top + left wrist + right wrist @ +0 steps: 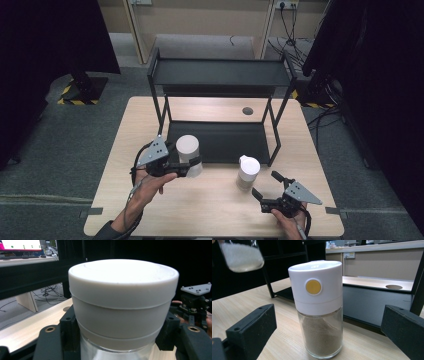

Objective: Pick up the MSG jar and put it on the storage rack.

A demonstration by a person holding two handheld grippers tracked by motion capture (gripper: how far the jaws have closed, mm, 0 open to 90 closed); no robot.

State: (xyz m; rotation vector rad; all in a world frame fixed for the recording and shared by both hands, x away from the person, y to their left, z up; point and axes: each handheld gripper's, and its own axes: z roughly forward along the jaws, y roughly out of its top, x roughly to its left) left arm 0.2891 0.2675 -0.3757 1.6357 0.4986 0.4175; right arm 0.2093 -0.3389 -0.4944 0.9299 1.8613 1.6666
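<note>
Left gripper (pixel 192 167) is clamping a white-capped jar (pixel 188 154), jaws pressing its sides just under the cap; in the left gripper view the same jar (pixel 123 302) is sitting between the black jaws, glass body below the cap. That jar is hanging off the table (pixel 150 210), in front of the rack's lower shelf (pixel 220 142), apparently w/ white powder inside, judging by the bottom seen in the right gripper view (pixel 240 256).

Right gripper (pixel 265 187) is waiting w/ jaws wide apart, nothing btwn them touching. Its jaws are pointing at a second jar (pixel 248 172), which is standing upright on the table; the right gripper view is showing it (pixel 318 307) w/ a white cap, yellow button & brownish powder.

Progress, as I'm reading it: work looks like moving jars onto the black rack (pixel 220 75). Jar no. 1 is picked up but not yet placed; jar no. 2 is untouched. Both shelves are looking bare, so roughly early stage, w/ both placements left.

Count: 2 jars, 2 grippers, 1 rack w/ 2 shelves, 1 table.
</note>
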